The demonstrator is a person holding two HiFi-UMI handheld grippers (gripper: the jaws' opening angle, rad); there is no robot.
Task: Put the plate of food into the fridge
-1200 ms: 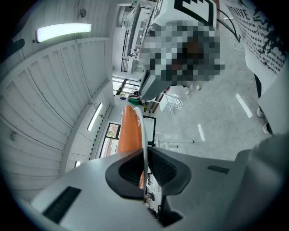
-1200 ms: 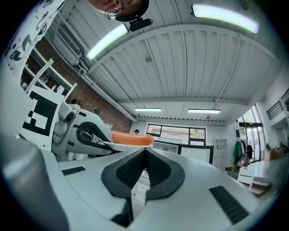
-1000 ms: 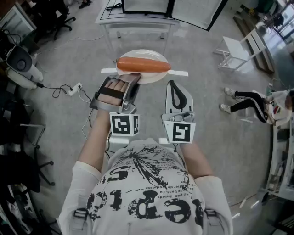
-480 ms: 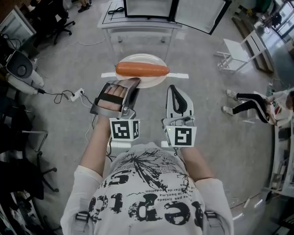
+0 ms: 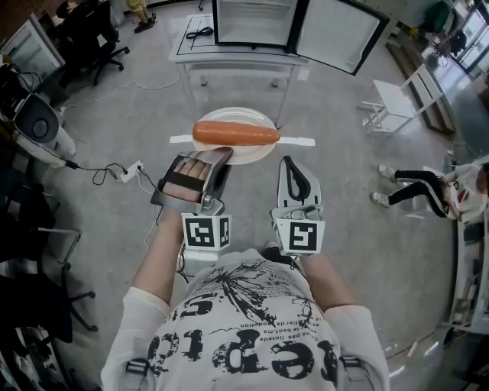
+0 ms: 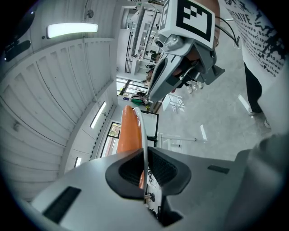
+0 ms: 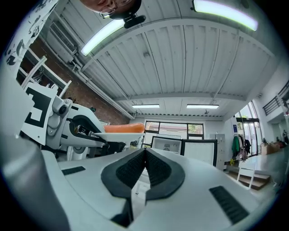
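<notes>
Grey concrete floor point(image 5: 114, 122) runs ahead of you to a white table point(image 5: 229, 59) at the far end, and on it stands the fridge point(image 5: 252, 21) with its door point(image 5: 340, 32) swung open to the right; this is where the change lies, for table and fridge have slid further into your view than a second ago, so you have been walking towards them; more of the fridge's open front shows now than did then. Your left tongs point(image 5: 221, 153) are clamped narrow on the near rim of the plate point(image 5: 233, 114); the left gripper view shows the thin white rim caught between the dark pads; the plate rides level in front of you, well short of the table, and the sausage point(image 5: 235, 134) lies across it from left to right, in the same spot on the plate as before, so nothing has rolled. Your right tongs point(image 5: 289, 162) are closed with nothing between them; they travel just beside the plate's near right edge, apparently not touching it. I judge this to be the carry, roughly midway through the task; the plate is lifted and the door already stands open, so what remains is to close the gap and slide the plate onto a shelf; a one-sided hold on a rim is the weak point, so keep the plate level.
</notes>
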